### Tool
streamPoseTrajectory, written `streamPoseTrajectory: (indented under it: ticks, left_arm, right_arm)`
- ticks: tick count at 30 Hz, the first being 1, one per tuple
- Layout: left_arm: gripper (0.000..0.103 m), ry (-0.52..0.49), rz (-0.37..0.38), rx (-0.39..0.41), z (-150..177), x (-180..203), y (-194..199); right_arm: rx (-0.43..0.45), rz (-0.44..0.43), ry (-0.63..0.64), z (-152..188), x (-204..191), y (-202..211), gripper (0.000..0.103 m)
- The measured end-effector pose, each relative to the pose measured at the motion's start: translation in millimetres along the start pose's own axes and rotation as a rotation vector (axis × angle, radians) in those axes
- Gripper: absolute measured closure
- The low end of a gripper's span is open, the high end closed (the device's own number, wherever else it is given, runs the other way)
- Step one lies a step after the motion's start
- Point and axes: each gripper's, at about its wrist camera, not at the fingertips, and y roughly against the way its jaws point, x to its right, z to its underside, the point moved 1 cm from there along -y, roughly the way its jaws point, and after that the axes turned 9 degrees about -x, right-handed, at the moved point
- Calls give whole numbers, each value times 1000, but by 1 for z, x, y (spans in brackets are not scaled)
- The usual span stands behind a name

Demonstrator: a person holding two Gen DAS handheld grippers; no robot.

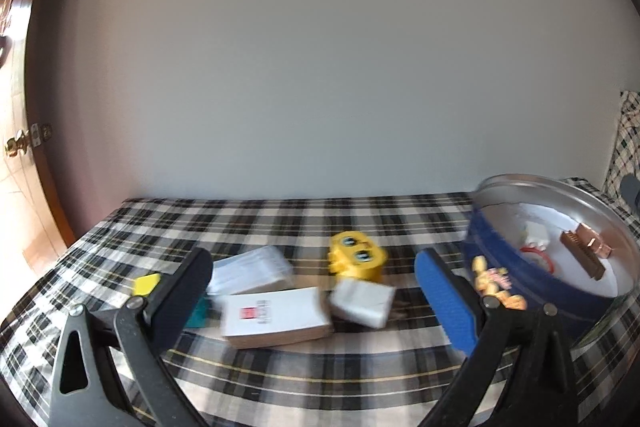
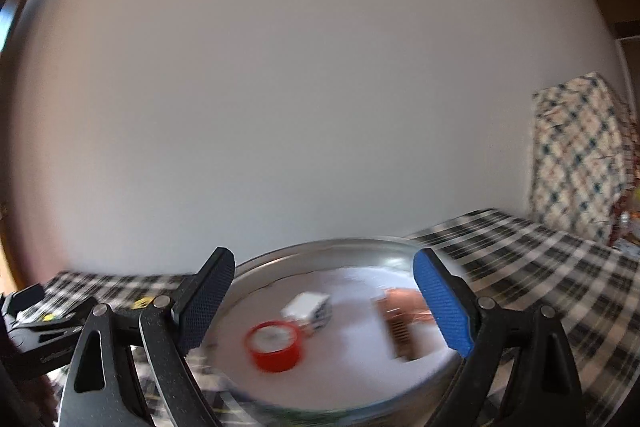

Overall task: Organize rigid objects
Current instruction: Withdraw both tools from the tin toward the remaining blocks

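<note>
On the checked tabletop, a white book with a blurred, unreadable red label lies between the left gripper's spread fingers. The right gripper, also apart, hovers over the blue tin holding red tape.

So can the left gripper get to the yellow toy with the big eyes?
Probably yes. The left gripper is open and the yellow toy lies straight ahead on the checked cloth. The white card stack and small white box lie nearer, so it may need to reach over them.
</note>
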Motion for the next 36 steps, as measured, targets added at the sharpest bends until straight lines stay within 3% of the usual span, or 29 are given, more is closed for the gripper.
streamPoseTrajectory:
  ticks: [8, 16, 19, 25, 30, 36]
  left_arm:
    - [1, 123, -83, -49, 3, -82, -11]
    - [1, 225, -157, -67, 5, -141, -18]
    - [1, 256, -172, -88, 7, -157, -22]
    - [1, 303, -166, -131, 9, -170, -27]
    - [1, 281, -171, -158, 9, -166, -28]
    - [1, 277, -124, -183, 10, -162, -30]
  right_arm:
    - [-101, -154, 97, 13, -78, -14, 10]
    - [-213, -243, 198, 22, -128, -32, 10]
    - [-305, -254, 250, 26, -146, -50, 10]
    - [-445, -340, 313, 34, -164, -80, 11]
    - [-563, -355, 376, 47, -177, -101, 11]
    - [-596, -357, 424, 48, -182, -120, 11]
